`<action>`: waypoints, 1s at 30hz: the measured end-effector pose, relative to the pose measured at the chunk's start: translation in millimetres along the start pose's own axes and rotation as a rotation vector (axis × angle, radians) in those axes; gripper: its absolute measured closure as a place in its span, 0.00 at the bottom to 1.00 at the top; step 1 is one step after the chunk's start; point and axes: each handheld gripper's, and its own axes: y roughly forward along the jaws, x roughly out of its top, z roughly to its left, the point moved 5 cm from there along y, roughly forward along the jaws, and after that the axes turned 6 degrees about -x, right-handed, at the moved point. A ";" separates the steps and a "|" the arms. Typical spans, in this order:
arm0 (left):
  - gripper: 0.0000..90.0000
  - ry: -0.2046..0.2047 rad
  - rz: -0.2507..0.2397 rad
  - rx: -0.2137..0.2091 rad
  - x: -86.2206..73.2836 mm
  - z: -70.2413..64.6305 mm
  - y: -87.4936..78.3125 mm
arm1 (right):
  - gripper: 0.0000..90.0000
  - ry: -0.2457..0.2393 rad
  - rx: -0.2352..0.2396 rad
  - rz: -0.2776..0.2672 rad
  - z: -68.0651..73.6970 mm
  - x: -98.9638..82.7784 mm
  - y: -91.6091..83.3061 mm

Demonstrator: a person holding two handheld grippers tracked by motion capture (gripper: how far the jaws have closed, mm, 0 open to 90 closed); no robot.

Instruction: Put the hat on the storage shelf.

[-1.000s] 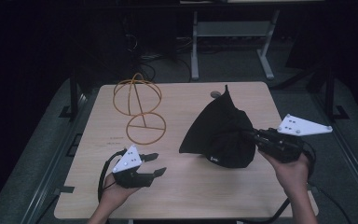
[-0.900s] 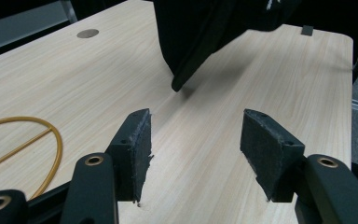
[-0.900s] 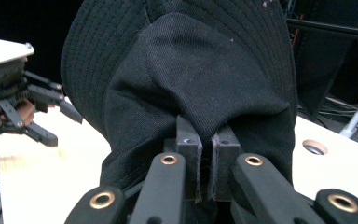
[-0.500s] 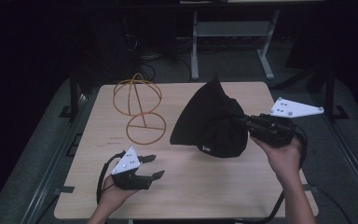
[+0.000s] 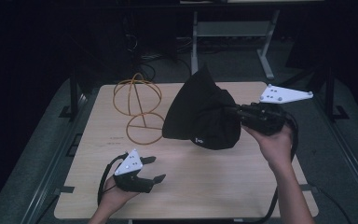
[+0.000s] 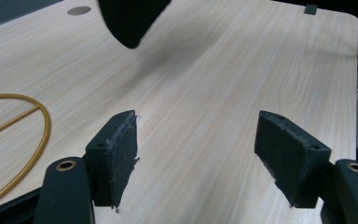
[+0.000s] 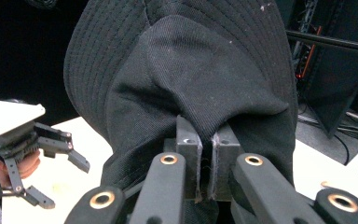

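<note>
The right tool (image 5: 237, 112) is pinching a fold of a black hat (image 5: 203, 114), its two foam-faced jaws pressed nearly together on the thick woven cloth; in the right gripper view the hat (image 7: 191, 79) is bulging above the tool (image 7: 200, 154), its stitched brim curving in ribbed rows round a softer crown. The hat is hanging lifted above the desk (image 5: 223, 182), over its far right part, with one corner of the brim standing up in a peak. The left tool (image 5: 151, 169) is resting released near the desk's near left corner, jaws spread wide; in the left gripper view the tool (image 6: 196, 154) is showing worn, fraying foam pads over pale wood-grain laminate. A thin golden wire stand (image 5: 139, 109), a rounded cage on a ring base, is sitting toward the far left corner.
</note>
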 end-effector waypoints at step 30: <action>0.31 0.014 0.023 -0.008 -4.9 -1.1 4.8 | 0.94 -0.035 0.073 -0.024 17.7 53.9 43.0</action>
